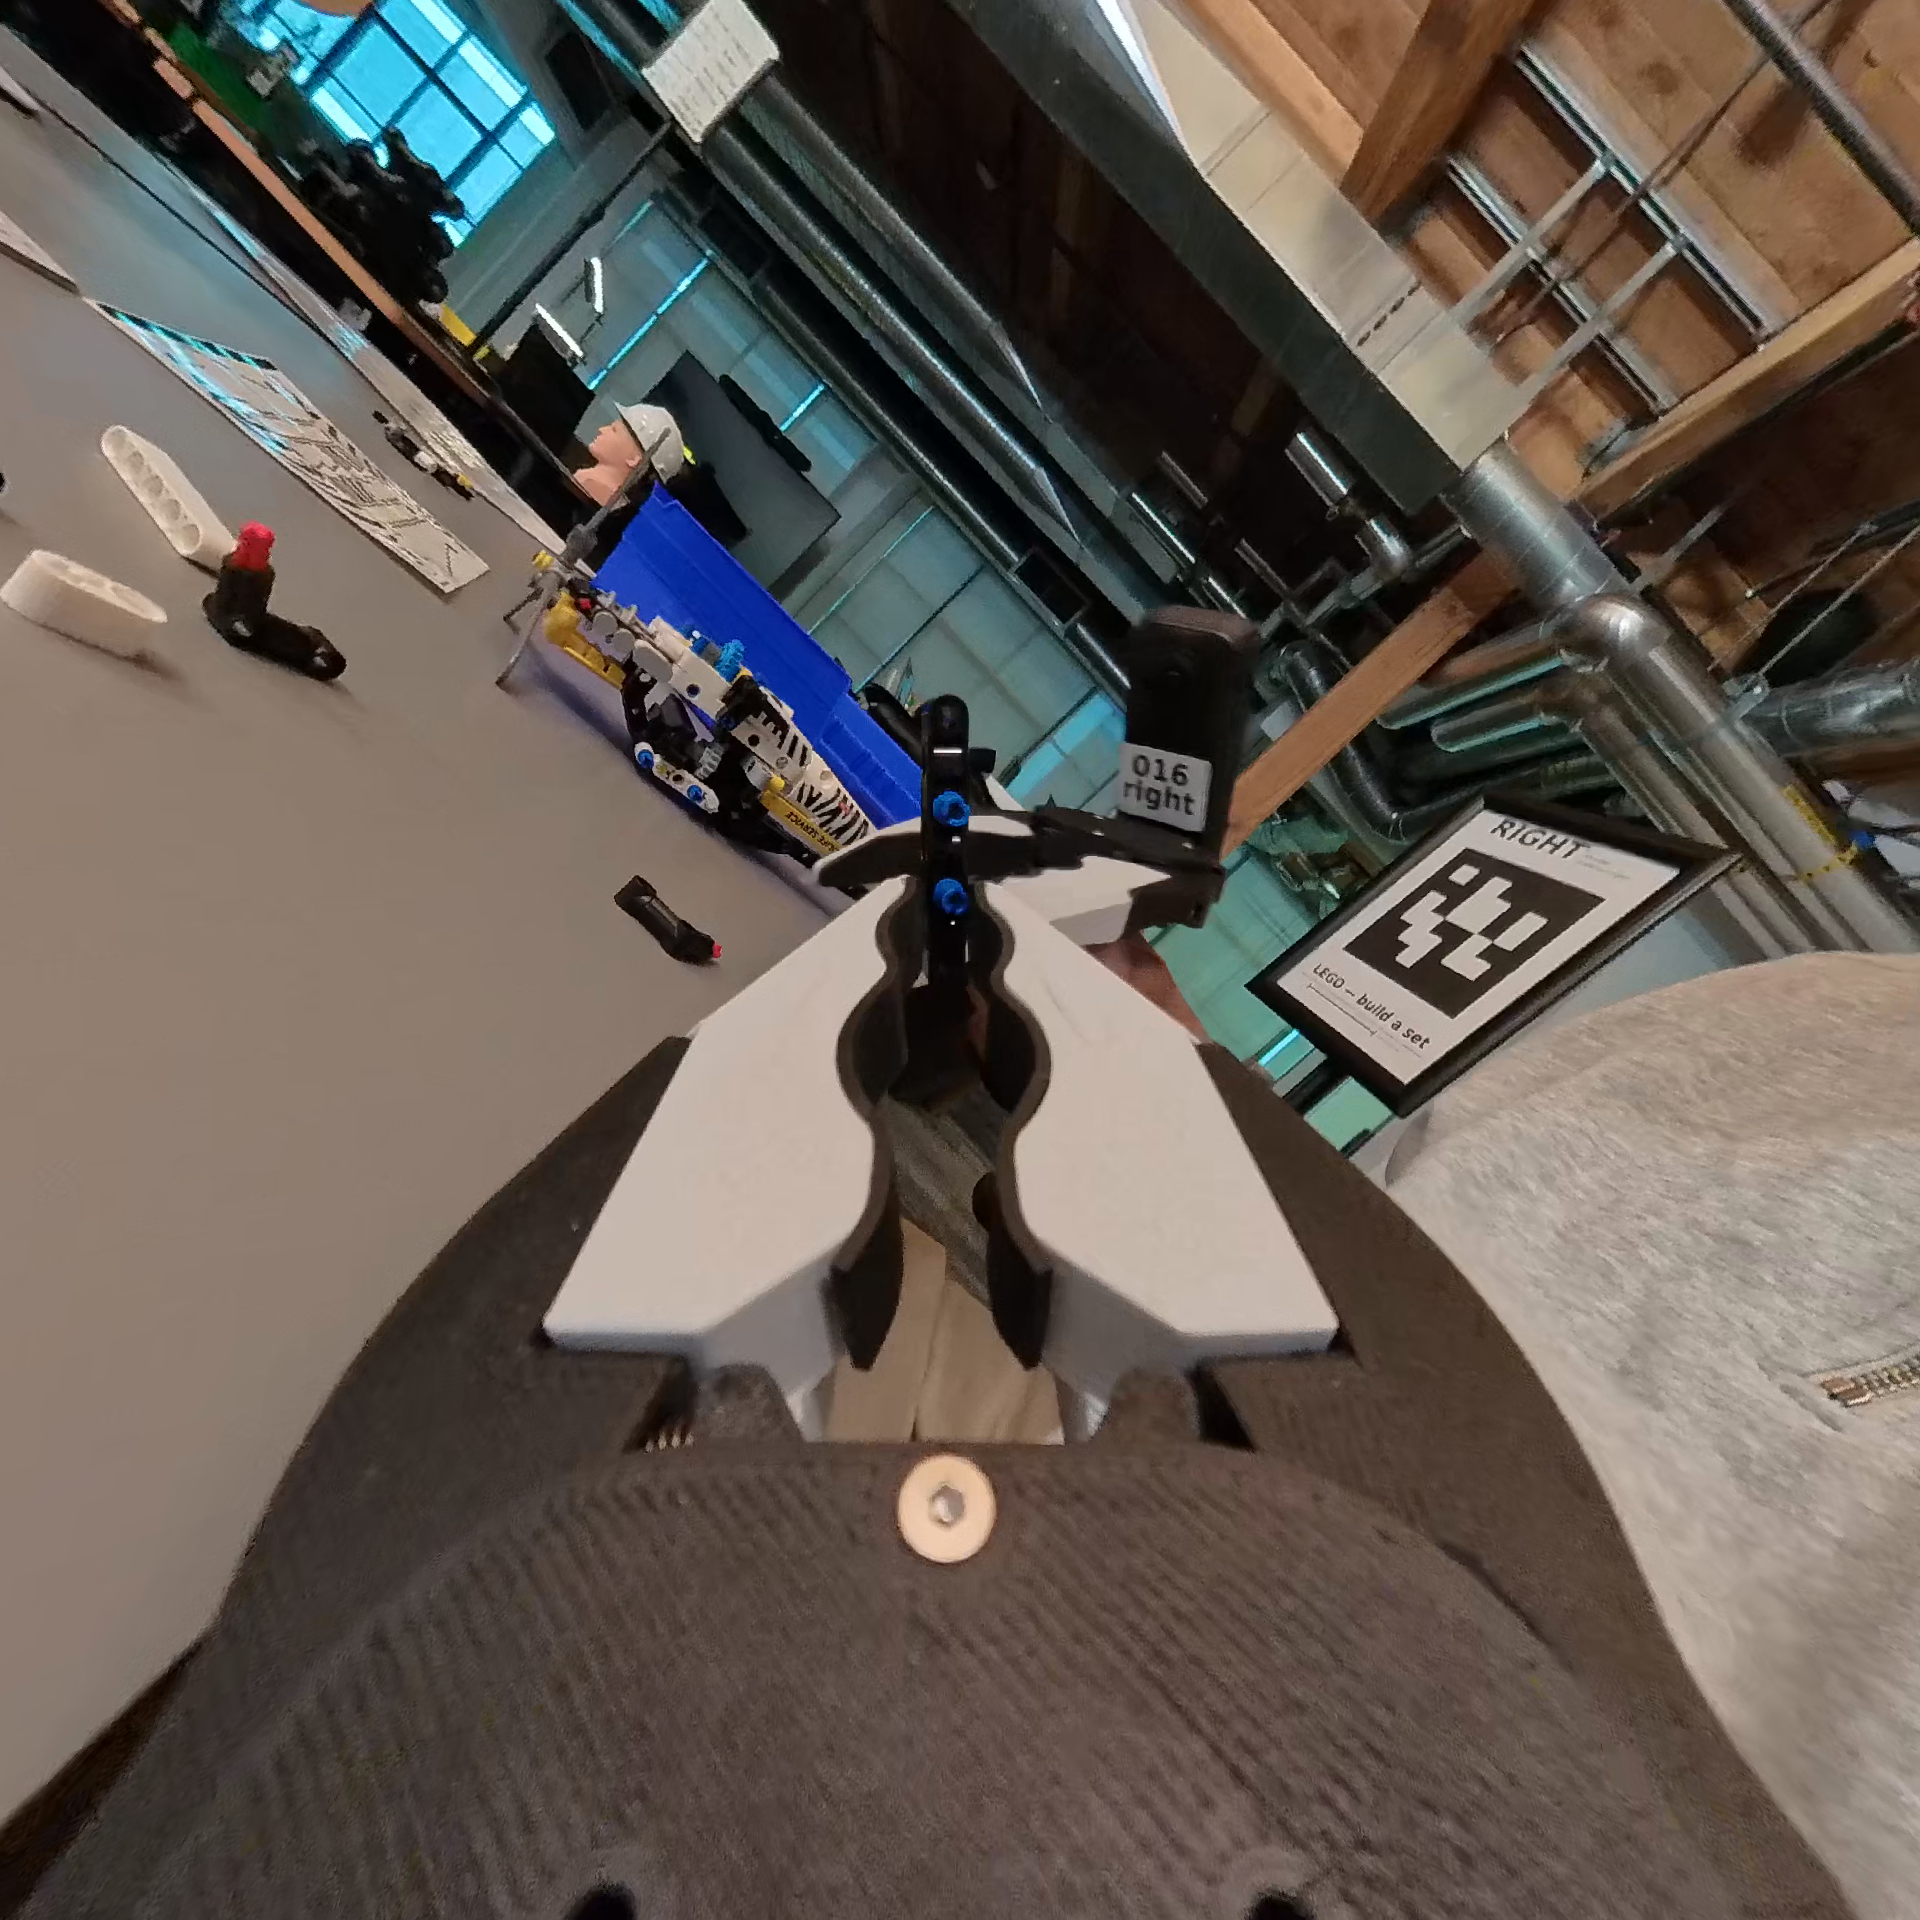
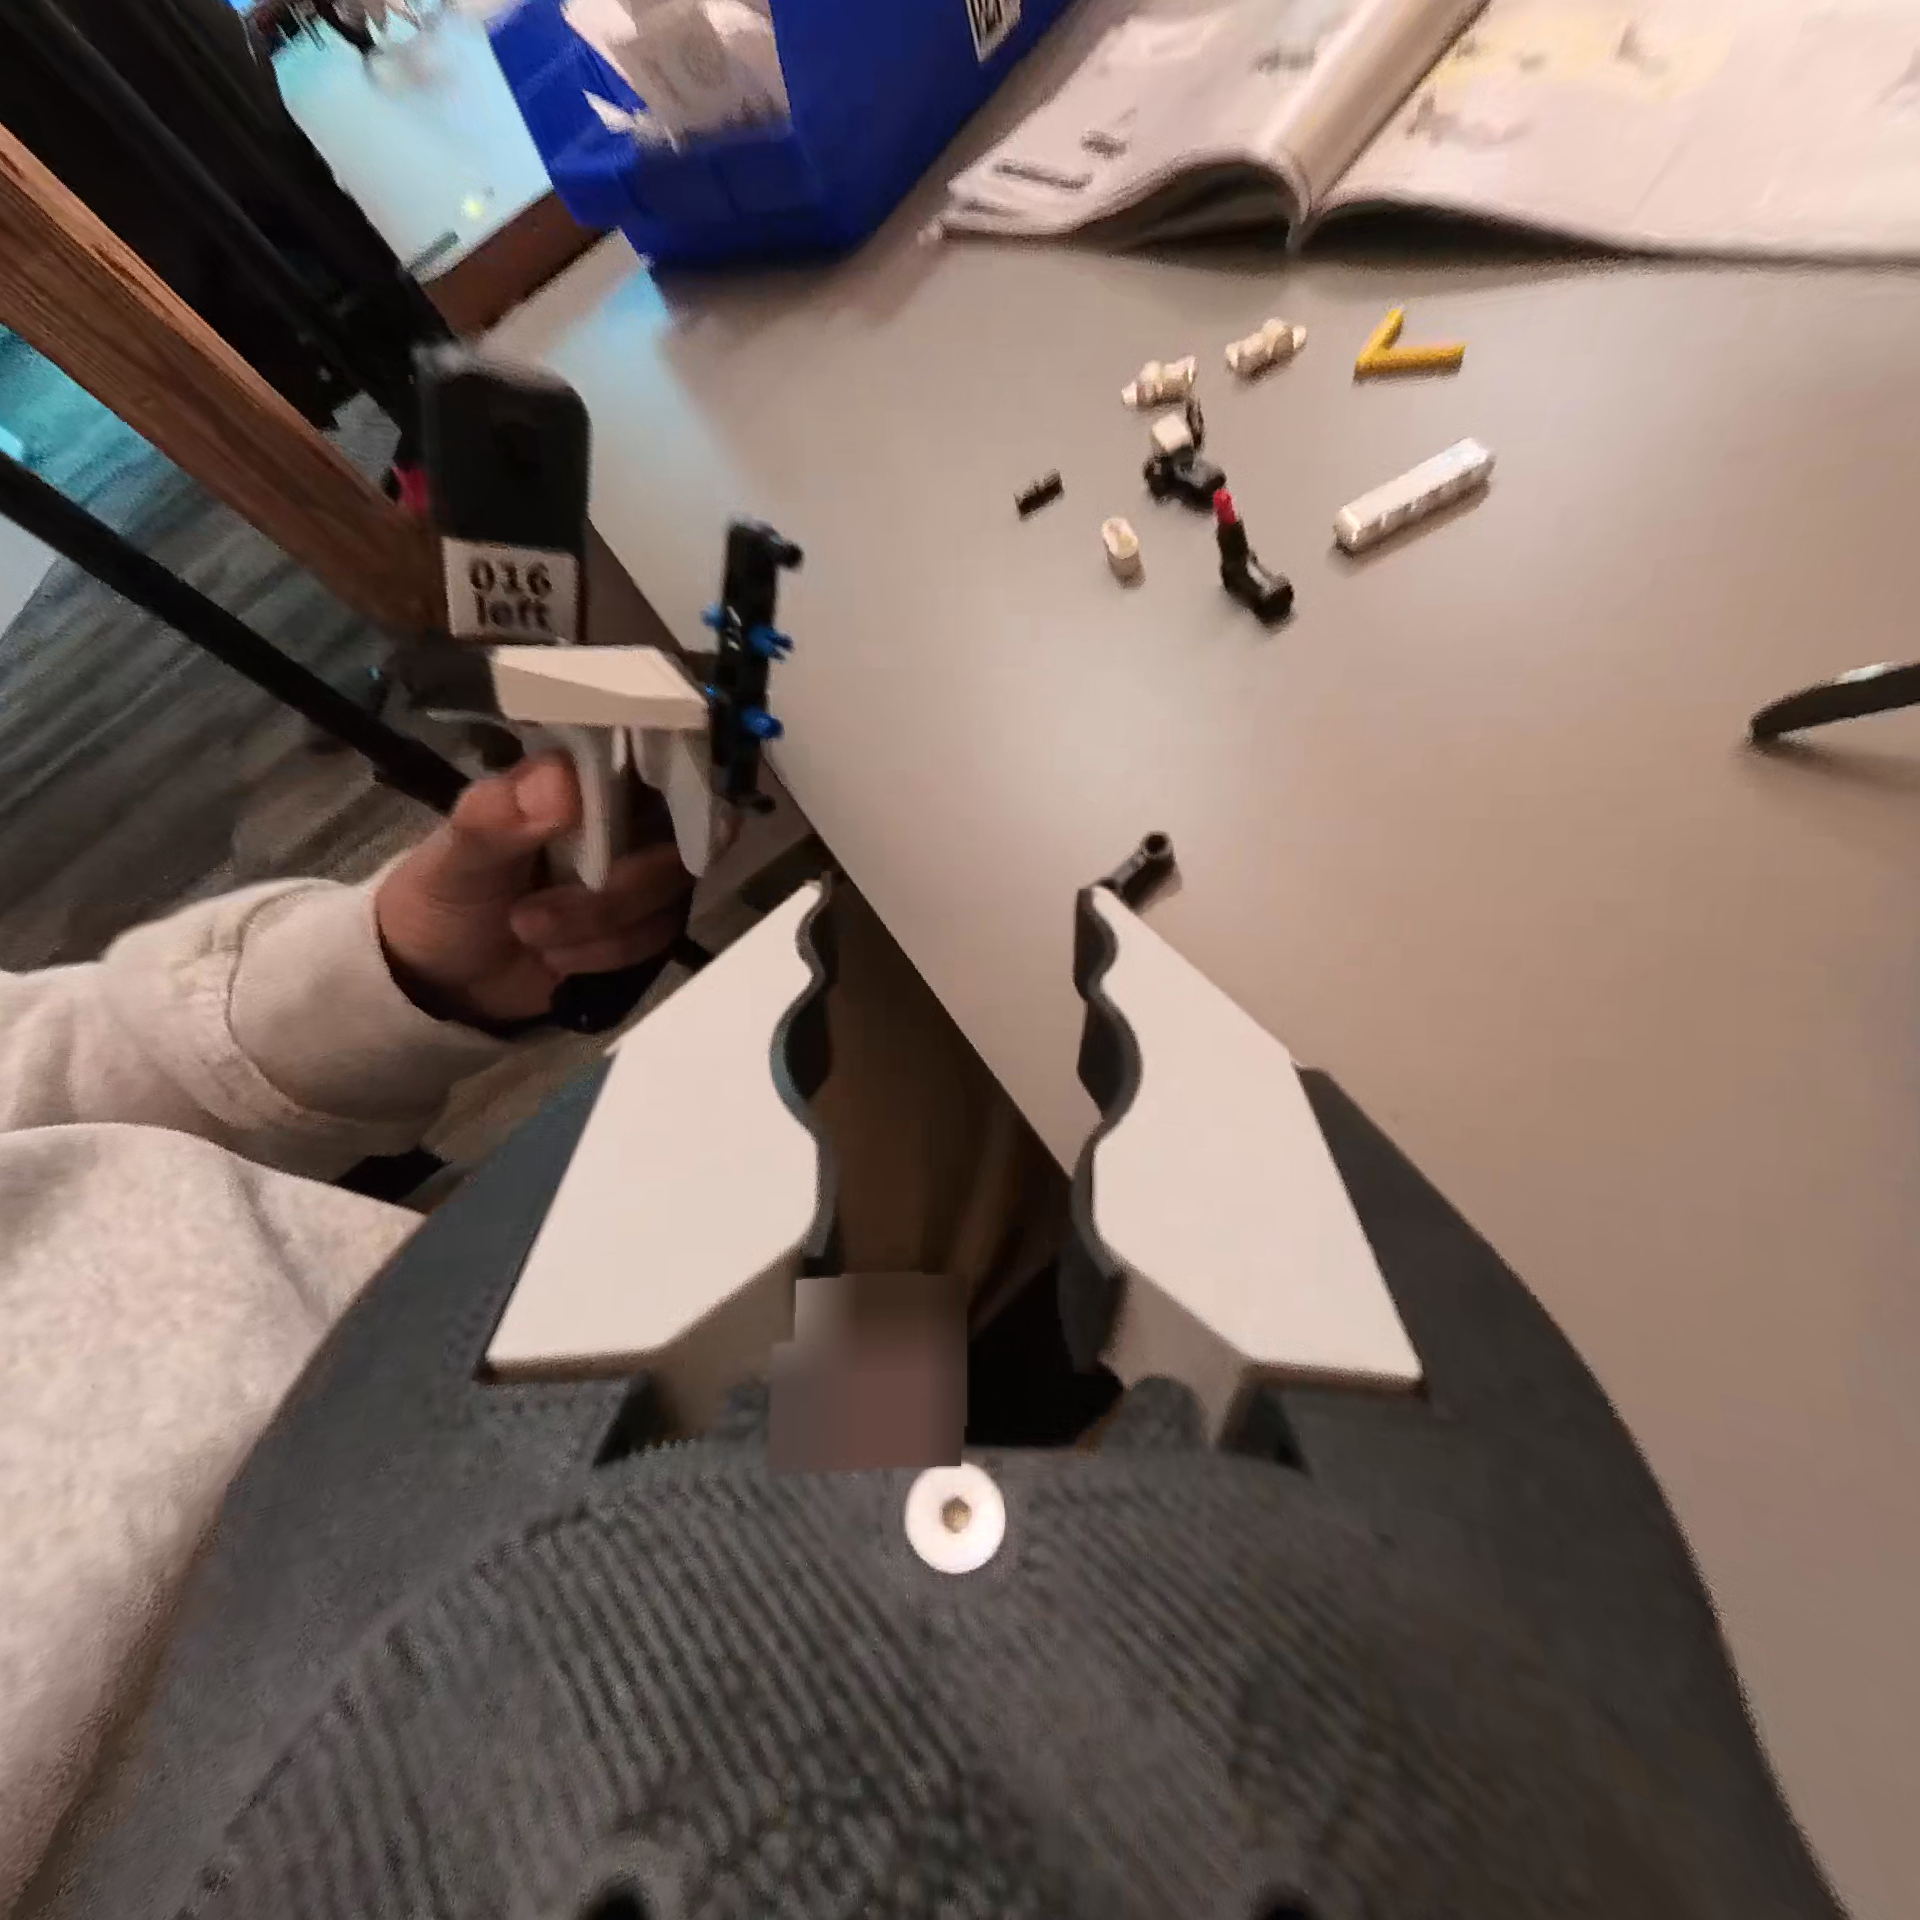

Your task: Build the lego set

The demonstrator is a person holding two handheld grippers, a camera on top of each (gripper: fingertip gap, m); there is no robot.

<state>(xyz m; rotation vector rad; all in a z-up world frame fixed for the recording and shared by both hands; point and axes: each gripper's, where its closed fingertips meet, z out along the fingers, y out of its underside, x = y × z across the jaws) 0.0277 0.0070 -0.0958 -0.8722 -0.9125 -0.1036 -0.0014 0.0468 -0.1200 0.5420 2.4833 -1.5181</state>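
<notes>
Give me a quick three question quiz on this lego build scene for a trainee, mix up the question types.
1. True or false: the left gripper is shut on a black lego beam with blue pins.
2. The right gripper is: A) shut on a pin, B) open and empty, C) holding the booklet.
3. Fill in: the open instruction booklet lies beside a ____ bin on the grey table.

Key: 1 true; 2 B; 3 blue.
</notes>
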